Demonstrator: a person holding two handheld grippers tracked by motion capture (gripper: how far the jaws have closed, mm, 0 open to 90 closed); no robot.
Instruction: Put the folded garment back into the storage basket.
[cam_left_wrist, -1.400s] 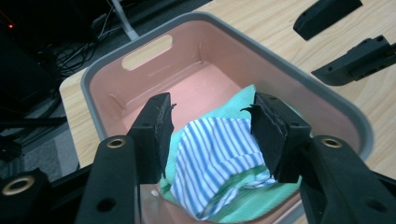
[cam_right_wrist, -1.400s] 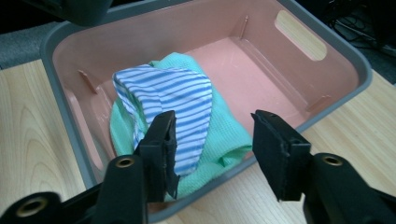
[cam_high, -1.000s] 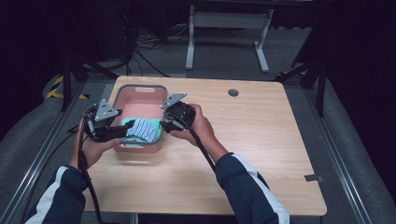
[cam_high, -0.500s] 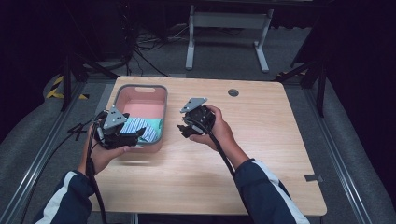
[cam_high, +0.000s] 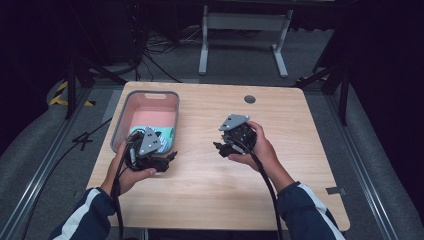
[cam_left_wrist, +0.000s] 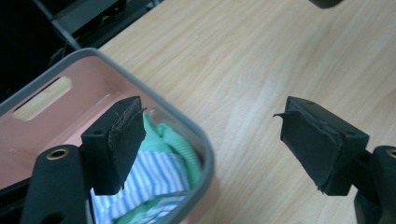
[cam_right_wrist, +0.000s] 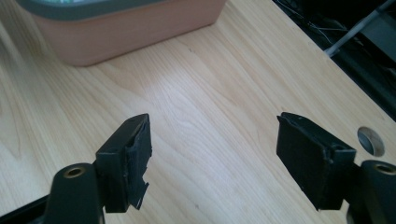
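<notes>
High view: both the left gripper (cam_high: 167, 161) and right gripper (cam_high: 219, 148) gape wide, empty; lift clear of the bin (cam_high: 120, 131) rim so the cloth (cam_left_wrist: 163, 163) lies undisturbed on the counter (cam_high: 210, 185)

A light wooden table (cam_high: 300, 145) stands on grey carpet (cam_high: 380, 135) in a dark room. Behind it, a white metal stand (cam_high: 242, 37) and tangled cables (cam_high: 150, 55).

One desk, one bin, two hand-held grippers.

There is one desk (cam_high: 210, 195) with one round hole (cam_high: 249, 99) in it. One pink bin (cam_high: 150, 102) sits on the desk. One bundle of cloth (cam_left_wrist: 159, 172), green and striped, lies in the bin. There are two hand-held grippers: the left hand-held gripper (cam_high: 150, 152) and the right hand-held gripper (cam_high: 231, 140). Each one has two black jaws, spread apart.
</notes>
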